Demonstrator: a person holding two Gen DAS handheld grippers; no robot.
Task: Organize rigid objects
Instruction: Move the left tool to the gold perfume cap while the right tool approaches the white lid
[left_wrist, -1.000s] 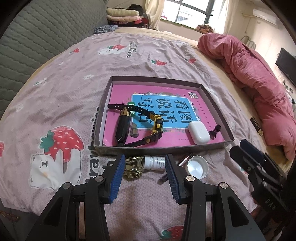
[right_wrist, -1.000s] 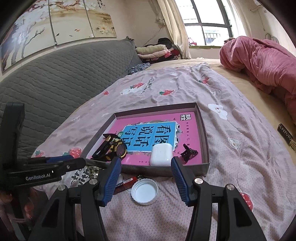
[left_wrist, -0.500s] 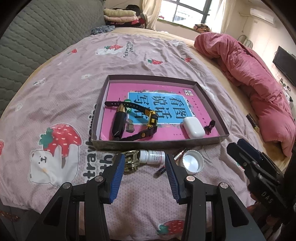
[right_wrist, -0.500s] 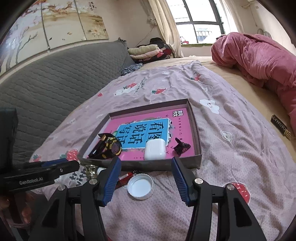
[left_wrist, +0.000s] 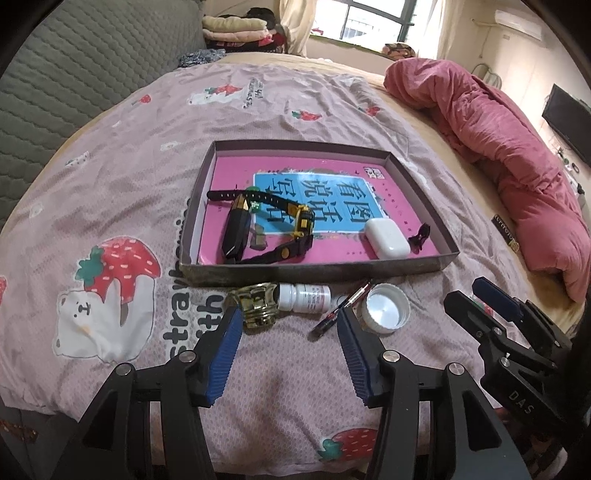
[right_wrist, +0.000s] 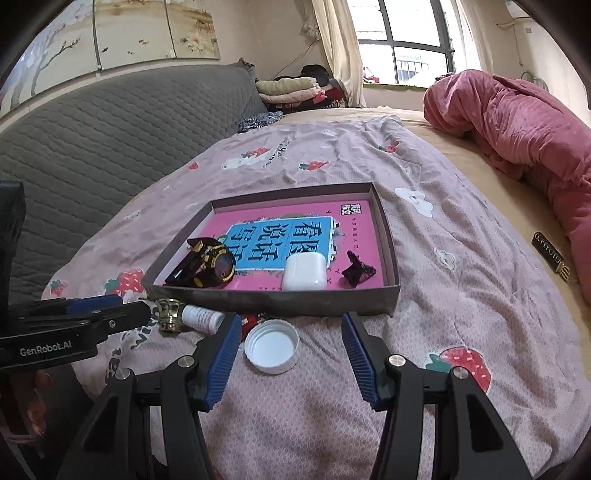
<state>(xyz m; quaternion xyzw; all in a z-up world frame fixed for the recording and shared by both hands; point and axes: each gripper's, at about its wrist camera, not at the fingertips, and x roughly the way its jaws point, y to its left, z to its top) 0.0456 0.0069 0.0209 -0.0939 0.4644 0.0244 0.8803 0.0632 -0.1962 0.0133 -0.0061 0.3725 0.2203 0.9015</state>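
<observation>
While both tools (left_wrist: 290, 315) (right_wrist: 288, 321) gape, one cap (right_wrist: 272, 346) lies outside.

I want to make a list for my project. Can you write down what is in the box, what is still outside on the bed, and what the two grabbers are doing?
in the box: black and yellow watch, white earbud case, small dark clip, pink book lying underneath them
outside, on the bedsheet in front of the box: gold cap, small white bottle on its side, red pen-like stick, white lid
left gripper: open, holding nothing
right gripper: open, holding nothing
</observation>
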